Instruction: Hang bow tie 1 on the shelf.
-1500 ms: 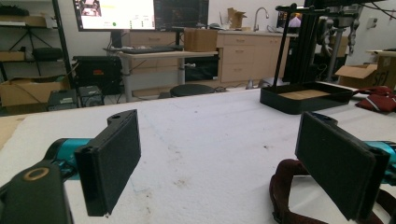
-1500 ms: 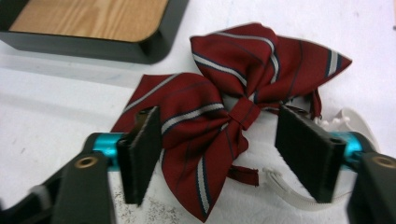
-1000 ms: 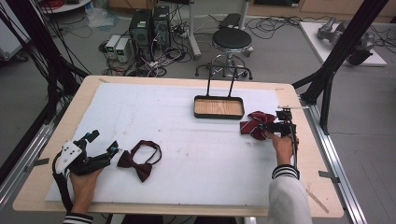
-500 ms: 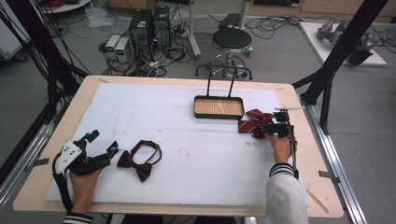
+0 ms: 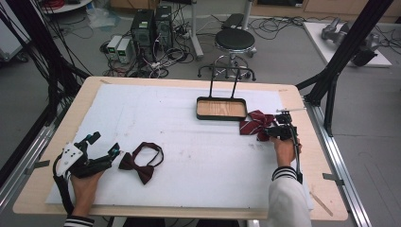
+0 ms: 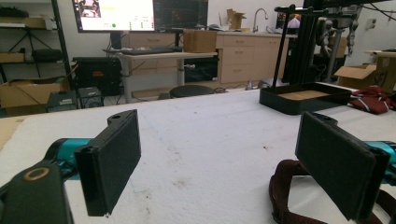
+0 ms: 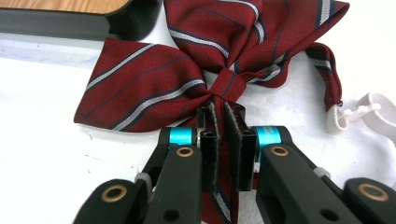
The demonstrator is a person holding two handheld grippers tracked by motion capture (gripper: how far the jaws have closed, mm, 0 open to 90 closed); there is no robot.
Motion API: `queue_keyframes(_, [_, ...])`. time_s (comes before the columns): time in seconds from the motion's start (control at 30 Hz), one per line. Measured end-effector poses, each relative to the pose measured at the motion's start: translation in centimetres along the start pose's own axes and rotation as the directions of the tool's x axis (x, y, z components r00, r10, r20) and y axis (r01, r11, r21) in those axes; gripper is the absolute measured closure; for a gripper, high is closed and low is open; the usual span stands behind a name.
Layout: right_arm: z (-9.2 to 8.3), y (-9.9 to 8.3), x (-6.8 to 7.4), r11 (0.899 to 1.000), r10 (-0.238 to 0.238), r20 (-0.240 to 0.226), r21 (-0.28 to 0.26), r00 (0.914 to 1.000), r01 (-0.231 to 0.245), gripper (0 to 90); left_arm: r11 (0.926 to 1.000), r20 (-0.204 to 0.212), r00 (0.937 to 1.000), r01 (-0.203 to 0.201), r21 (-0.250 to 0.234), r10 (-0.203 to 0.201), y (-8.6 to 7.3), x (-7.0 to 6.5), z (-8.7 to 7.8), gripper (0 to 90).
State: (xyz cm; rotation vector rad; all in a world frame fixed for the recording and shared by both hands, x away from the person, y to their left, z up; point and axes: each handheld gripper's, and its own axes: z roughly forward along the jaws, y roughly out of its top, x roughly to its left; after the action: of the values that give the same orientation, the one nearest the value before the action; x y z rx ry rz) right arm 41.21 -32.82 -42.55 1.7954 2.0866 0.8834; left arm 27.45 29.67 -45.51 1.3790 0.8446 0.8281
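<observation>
Two bow ties on the white foam mat: the striped burgundy bow tie [image 7: 219,60] lies just right of the wood-bottomed black tray [image 5: 222,108], and the right gripper [image 7: 223,112] has just been closing, its jaws now pinched on the fabric below the centre knot. Plain dark-red bow tie [image 5: 142,160] sits just beside the left gripper [image 5: 101,150], jaws spread, nothing between them. Looks like early going, judging by the layout — striped tie gripped but not yet lifted, tray bare, other tie untouched.
</observation>
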Motion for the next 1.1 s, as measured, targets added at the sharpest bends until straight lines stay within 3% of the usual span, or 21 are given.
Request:
queue_keyframes(0.23, [-1.2, -0.2, 0.1, 0.997, -0.020, -0.003, -0.071, 0.9998, 0.020, 84.8, 1.0000, 0.000, 1.0000, -0.002, 0.002, 0.002, 0.0, 0.0, 0.0, 14.7])
queue_keyframes(0.5, [-3.0, -0.4, 0.5, 0.984, -0.047, -0.015, -0.170, 0.9988, 0.044, 84.9, 1.0000, 0.000, 1.0000, -0.003, 0.002, 0.003, 0.0, 0.0, 0.0, 14.7])
queue_keyframes(0.77, [-4.6, -0.3, 1.3, 0.956, -0.107, -0.026, -0.277, 0.9939, 0.096, 84.9, 1.0000, -0.001, 1.0000, -0.004, 0.003, 0.004, 0.0, 0.0, 0.0, 14.7])
queue_keyframes(1.1, [-6.4, -0.3, 1.9, 0.912, -0.126, -0.056, -0.400, 0.9905, 0.093, 84.9, 1.0000, -0.002, 1.0000, -0.004, 0.004, 0.004, 0.0, 0.0, 0.0, 14.7])
